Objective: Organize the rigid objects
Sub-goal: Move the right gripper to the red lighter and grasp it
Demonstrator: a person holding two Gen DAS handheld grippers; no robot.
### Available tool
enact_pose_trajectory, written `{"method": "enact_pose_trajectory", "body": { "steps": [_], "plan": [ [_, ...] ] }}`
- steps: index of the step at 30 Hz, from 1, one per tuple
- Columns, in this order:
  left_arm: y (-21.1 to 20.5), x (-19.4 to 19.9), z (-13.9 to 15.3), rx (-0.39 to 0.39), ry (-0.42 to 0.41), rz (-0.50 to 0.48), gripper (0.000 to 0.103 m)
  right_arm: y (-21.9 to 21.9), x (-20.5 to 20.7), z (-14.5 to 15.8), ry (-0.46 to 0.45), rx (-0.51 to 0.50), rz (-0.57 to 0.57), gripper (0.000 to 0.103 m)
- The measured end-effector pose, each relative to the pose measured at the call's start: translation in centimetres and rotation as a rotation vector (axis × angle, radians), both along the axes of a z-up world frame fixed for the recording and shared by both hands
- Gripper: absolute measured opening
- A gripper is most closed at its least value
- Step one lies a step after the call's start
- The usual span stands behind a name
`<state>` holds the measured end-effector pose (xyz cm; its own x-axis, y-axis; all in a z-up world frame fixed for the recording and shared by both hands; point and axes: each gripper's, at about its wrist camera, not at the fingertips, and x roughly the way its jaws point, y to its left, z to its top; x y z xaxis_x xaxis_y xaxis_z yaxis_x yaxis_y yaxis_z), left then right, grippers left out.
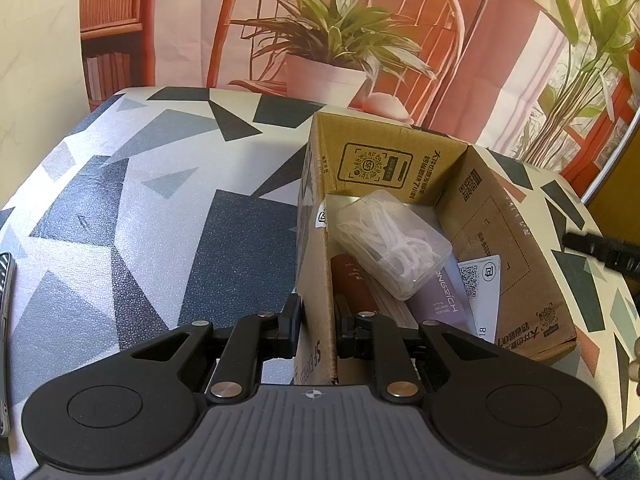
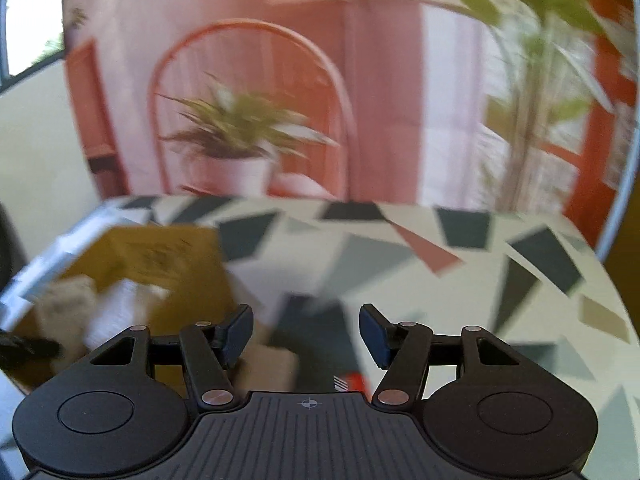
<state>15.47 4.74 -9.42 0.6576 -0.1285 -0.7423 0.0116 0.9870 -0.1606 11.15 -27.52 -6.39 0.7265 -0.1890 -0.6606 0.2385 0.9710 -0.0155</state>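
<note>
An open cardboard box [image 1: 508, 240] stands on the patterned table. Inside lie a clear plastic case of white items [image 1: 394, 240], a dark red box [image 1: 354, 280], a purple box [image 1: 440, 296] and a white label card [image 1: 480, 280]. My left gripper [image 1: 316, 320] is shut on the box's near left wall [image 1: 316, 264], one finger outside and one inside. My right gripper [image 2: 306, 334] is open and empty above the table, right of the blurred box [image 2: 132, 264]. Its dark tip shows at the right edge of the left wrist view [image 1: 600, 248].
The table [image 1: 160, 220] has a grey, black and white triangle cover. A silver-edged flat object [image 1: 6, 320] lies at the left edge. A small red and white item [image 2: 348, 382] sits under my right gripper. A printed backdrop with a chair and plants hangs behind.
</note>
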Motion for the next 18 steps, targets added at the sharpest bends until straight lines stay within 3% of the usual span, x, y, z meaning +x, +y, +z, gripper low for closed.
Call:
{"method": "enact_pose_trajectory", "body": {
  "steps": [8, 18],
  "plan": [
    [0.0, 0.0, 0.0, 0.0, 0.0, 0.0, 0.017, -2.1, -1.2, -5.1, 0.134, -0.003, -0.054, 0.048],
    [0.0, 0.0, 0.0, -0.001, 0.0, 0.0, 0.017, -1.1, -0.8, -6.8, 0.164, -0.019, -0.058, 0.044]
  ]
}}
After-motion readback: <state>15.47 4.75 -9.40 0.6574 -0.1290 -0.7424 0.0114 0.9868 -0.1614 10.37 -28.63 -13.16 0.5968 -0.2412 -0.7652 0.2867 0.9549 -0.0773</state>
